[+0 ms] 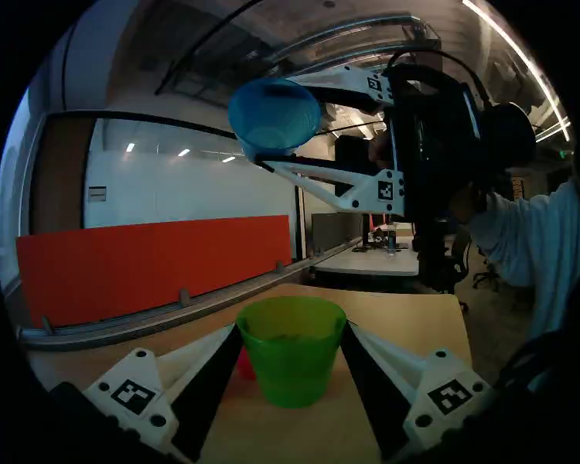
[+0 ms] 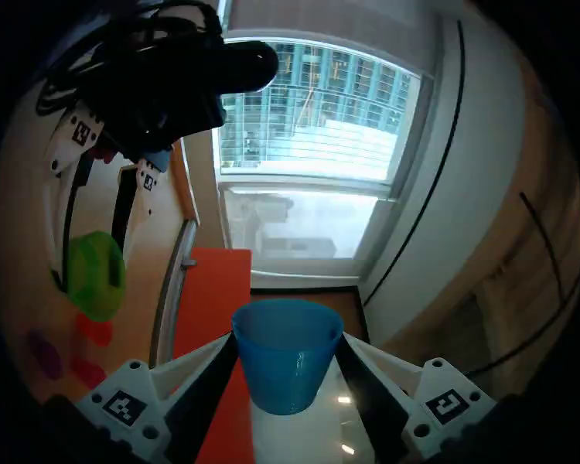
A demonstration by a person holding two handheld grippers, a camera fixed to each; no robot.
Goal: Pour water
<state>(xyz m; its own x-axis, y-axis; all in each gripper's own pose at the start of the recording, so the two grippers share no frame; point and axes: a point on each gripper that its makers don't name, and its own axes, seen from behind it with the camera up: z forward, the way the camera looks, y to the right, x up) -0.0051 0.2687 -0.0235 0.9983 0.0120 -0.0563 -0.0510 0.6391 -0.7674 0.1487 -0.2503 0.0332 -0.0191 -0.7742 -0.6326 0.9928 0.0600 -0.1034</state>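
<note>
left gripper grasping green cup | right gripper grasping blue cup, tipped

no legible text, labels, numbers or signs anywhere.

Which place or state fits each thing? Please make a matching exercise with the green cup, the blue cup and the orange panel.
Things:
1. green cup
2. blue cup
3. orange panel

Places or states:
A. stands behind the table
B. tipped, held up high in the right claw
C. upright, held in the left claw

Pairs: 1-C, 2-B, 3-A
</note>
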